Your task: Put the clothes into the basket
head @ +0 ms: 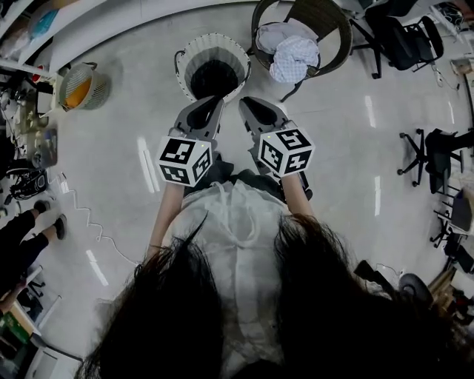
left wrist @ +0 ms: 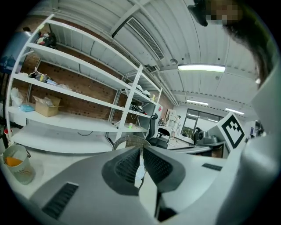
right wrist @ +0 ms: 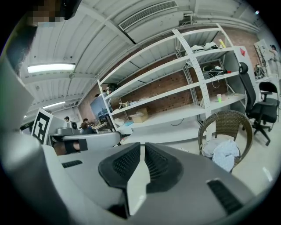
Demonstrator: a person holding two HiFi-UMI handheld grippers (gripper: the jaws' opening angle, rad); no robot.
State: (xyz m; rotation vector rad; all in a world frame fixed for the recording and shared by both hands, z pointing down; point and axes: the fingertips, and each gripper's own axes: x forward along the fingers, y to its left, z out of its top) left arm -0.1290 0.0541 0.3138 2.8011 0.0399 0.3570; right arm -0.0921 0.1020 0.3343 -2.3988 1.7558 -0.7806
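A white laundry basket point(head: 213, 65) with a dark inside stands on the floor ahead of me. To its right is a wicker chair point(head: 326, 22) holding a pile of white and pale checked clothes point(head: 292, 50). The right gripper view shows the same clothes point(right wrist: 221, 152) on the chair point(right wrist: 228, 123). My left gripper point(head: 210, 104) points at the basket's near rim, jaws shut and empty point(left wrist: 141, 151). My right gripper point(head: 255, 105) is beside it, between basket and chair, also shut with nothing in it point(right wrist: 142, 149).
A small wire bin with an orange lining point(head: 81, 86) stands at the left near white shelving point(left wrist: 79, 101). Black office chairs point(head: 404, 37) stand at the right. A white cable point(head: 89, 222) lies on the floor at the left.
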